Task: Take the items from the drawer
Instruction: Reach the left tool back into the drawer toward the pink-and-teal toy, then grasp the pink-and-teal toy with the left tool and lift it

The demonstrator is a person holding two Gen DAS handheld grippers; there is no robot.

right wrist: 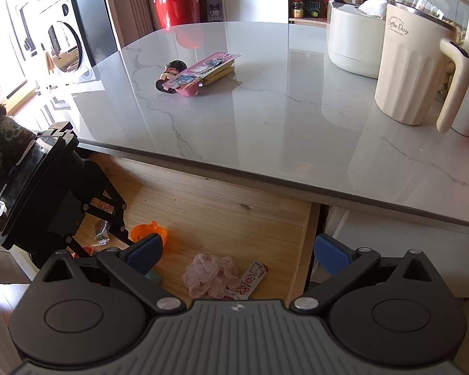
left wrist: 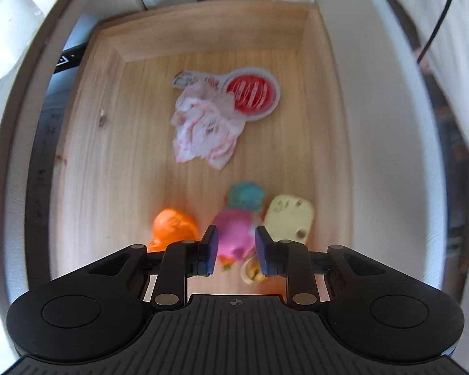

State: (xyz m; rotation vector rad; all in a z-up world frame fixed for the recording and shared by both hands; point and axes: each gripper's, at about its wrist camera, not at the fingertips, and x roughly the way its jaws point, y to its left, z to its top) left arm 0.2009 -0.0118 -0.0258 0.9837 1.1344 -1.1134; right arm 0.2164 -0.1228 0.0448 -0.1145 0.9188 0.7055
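Pink toy (left wrist: 234, 231) sits between left gripper (left wrist: 236, 250) fingers (left wrist: 210, 250) (untouched).

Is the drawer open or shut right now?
Open. The wooden drawer is pulled out from under the marble countertop, exposing the orange toy and crumpled pink wrapper inside.
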